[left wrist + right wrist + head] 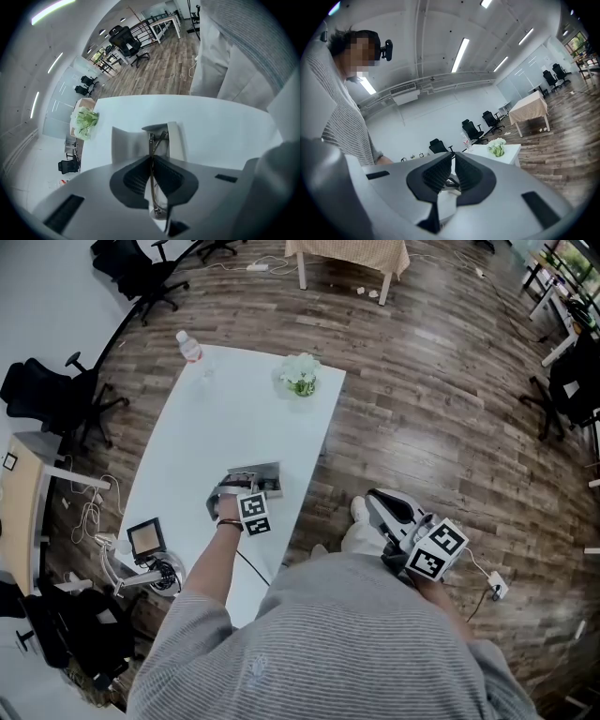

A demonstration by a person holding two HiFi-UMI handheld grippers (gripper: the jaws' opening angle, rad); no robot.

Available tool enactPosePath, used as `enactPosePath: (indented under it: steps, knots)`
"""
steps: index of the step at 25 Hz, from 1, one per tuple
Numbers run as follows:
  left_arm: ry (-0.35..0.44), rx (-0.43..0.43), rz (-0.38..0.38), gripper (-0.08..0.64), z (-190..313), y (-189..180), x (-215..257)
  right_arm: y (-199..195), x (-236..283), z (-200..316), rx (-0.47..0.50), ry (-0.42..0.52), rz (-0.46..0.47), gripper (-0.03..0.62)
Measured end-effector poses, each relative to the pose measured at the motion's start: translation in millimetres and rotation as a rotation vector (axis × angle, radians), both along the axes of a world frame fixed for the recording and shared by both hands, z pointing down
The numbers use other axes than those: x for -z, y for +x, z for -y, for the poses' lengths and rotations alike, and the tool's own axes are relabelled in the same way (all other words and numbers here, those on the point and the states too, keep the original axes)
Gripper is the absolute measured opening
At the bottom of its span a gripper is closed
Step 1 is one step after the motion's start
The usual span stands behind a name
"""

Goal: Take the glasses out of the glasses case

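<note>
While my left tool (152, 161) is clamped on the glasses (157, 194) just over the open case (125, 143) at 5 o'clock on the desk (225, 126), I'd guess they're nearly out; right tool (453, 171) is closed, empty, idle.

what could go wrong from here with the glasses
The left gripper pinches the glasses edge-on by their thin frame, so they may twist or slip out. The open case lies near the table edge, and the right gripper hangs off to the side, so the case may drag along.
</note>
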State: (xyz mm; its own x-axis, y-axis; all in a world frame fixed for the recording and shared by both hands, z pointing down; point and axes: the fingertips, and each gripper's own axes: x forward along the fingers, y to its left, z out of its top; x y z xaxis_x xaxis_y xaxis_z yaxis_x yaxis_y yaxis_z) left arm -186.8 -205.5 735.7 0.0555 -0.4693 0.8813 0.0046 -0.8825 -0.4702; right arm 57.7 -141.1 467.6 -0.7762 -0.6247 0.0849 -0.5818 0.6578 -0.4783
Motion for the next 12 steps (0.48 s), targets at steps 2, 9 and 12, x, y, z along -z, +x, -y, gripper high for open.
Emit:
enactPosePath:
  steps: [2,9,12]
  knots:
    - [0.004,0.011,-0.006,0.031,0,0,1,1,0,0,-0.001,0.000,-0.001,0.017]
    - [0.052,0.078,-0.051,0.031,4,-3,18,-4,-1,-1,0.012,-0.003,-0.002,0.017]
    - [0.064,0.113,-0.076,0.031,6,-4,24,-8,0,-1,0.025,-0.003,-0.002,0.017]
